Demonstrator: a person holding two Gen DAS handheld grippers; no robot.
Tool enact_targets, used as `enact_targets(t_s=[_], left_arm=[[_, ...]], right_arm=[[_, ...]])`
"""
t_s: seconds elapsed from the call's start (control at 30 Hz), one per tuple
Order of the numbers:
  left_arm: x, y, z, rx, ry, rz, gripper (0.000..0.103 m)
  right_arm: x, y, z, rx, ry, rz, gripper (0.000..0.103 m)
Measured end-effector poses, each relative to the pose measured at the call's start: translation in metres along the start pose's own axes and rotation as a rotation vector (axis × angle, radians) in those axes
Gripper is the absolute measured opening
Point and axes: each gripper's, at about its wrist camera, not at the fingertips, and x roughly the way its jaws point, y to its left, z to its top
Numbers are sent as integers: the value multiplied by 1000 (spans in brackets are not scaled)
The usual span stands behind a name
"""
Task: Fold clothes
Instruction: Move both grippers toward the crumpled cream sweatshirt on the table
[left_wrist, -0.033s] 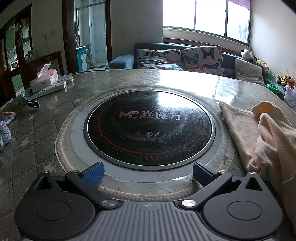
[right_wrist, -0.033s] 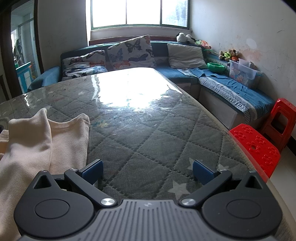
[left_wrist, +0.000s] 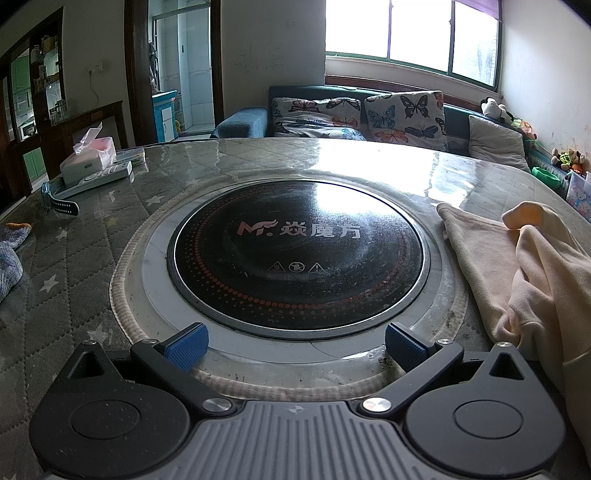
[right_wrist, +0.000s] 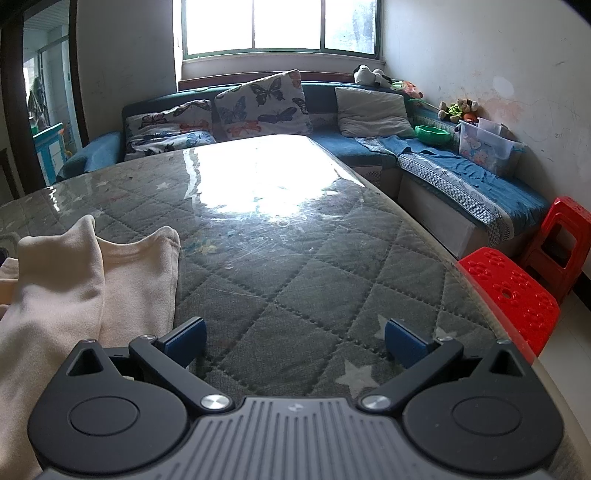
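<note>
A cream garment lies rumpled on the quilted table, at the right edge of the left wrist view. It also shows at the left of the right wrist view. My left gripper is open and empty, low over the rim of the round black cooktop, with the garment just to its right. My right gripper is open and empty over bare quilted table, with the garment beside its left finger.
A tissue box, a remote and a watch strap lie at the table's far left. A blue cloth lies at the left edge. Red stools stand off the table's right edge. A sofa runs behind.
</note>
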Motion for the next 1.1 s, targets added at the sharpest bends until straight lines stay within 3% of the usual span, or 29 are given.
enact_targets(t_s=[0.2, 0.4, 0.73, 1.1], left_arm=[[1, 0, 0, 0, 3, -1, 103], [-6, -1, 5, -34, 31, -32, 103], [-43, -29, -1, 24, 19, -116, 103], [-69, -59, -16, 83, 31, -173, 103]], right_arm=[[-17, -32, -14, -13, -17, -7, 103], [-65, -66, -29, -15, -81, 9, 103], [-112, -44, -53, -63, -131, 64, 103], [-146, -27, -79, -97, -79, 134, 103]])
